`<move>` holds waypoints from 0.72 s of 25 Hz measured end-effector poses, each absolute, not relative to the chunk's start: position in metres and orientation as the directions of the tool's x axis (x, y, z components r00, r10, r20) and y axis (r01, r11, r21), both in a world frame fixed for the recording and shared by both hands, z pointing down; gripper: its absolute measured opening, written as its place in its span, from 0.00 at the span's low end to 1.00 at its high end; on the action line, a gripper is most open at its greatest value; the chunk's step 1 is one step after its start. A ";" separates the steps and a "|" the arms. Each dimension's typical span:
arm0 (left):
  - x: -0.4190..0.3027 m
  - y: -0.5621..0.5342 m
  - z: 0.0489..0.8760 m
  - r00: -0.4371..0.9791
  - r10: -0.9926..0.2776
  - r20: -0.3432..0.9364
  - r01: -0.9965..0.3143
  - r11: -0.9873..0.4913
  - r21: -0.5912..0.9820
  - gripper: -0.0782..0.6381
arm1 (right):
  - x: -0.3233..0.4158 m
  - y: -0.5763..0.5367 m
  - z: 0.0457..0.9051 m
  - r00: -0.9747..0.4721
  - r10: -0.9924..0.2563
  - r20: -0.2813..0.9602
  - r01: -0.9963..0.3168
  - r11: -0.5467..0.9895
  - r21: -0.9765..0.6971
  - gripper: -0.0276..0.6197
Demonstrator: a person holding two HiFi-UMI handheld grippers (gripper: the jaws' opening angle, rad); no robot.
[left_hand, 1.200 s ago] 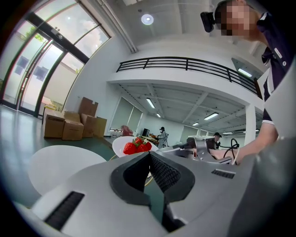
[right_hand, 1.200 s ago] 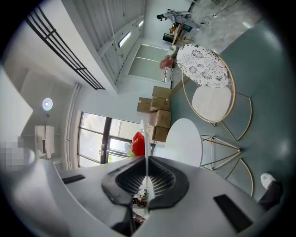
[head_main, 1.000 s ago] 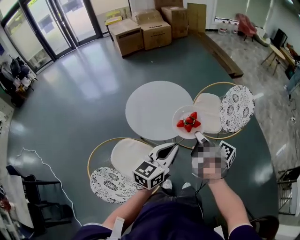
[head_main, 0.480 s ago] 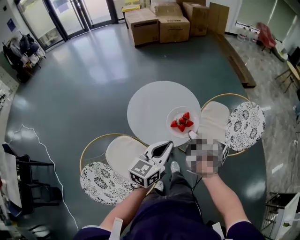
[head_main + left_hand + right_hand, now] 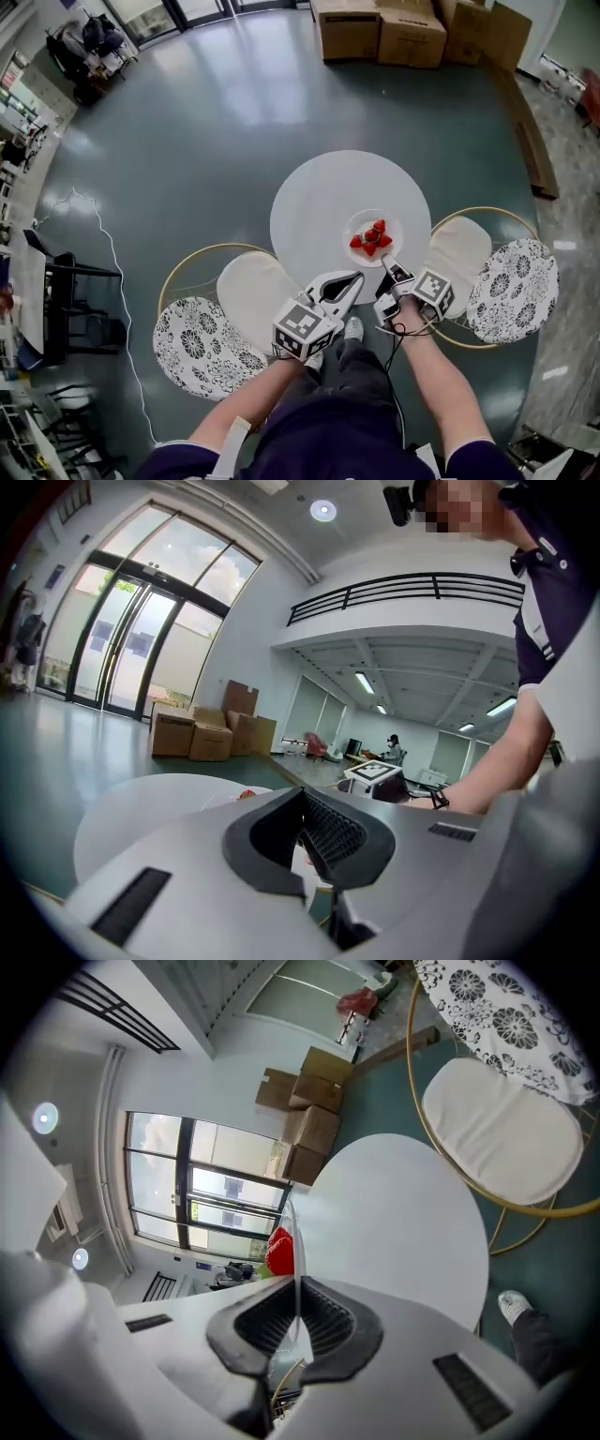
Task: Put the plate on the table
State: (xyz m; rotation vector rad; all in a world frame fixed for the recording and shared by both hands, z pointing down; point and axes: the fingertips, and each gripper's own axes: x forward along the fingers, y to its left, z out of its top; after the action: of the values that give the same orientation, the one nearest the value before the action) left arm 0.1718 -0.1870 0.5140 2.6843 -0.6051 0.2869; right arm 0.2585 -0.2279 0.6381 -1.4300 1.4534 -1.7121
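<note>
A small white plate [image 5: 373, 234] with several red strawberries [image 5: 371, 237] is over the near right part of the round white table [image 5: 319, 202]. I cannot tell whether it rests on the top or hangs just above it. My right gripper [image 5: 386, 263] is shut on the plate's near rim. In the right gripper view the plate [image 5: 293, 1241] runs edge-on between the pads, with a strawberry [image 5: 279, 1252] behind it and the table [image 5: 394, 1213] beyond. My left gripper [image 5: 354, 279] is shut on nothing at the table's near edge.
A gold-framed chair with a cream seat [image 5: 248, 286] and patterned back [image 5: 202, 352] stands at the table's left. A matching chair [image 5: 459, 251] stands at its right. Cardboard boxes [image 5: 380, 28] sit at the far wall, and a black rack [image 5: 66, 300] is at far left.
The plate has moved left with the right gripper, from the table's right edge by the chair to well over the tabletop. The left gripper stays near the table's front edge.
</note>
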 end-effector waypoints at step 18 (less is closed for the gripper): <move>0.187 -0.249 0.560 0.818 -0.433 0.379 -0.559 -0.754 0.346 0.12 | 0.261 -0.292 0.711 -0.491 -0.718 0.494 -0.368 -0.343 -0.864 0.07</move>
State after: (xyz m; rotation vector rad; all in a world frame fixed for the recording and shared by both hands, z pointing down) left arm 0.1872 -0.2485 0.5602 2.5517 -0.7374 0.3833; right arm 0.2610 -0.2922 0.7105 -1.4119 1.6176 -1.9124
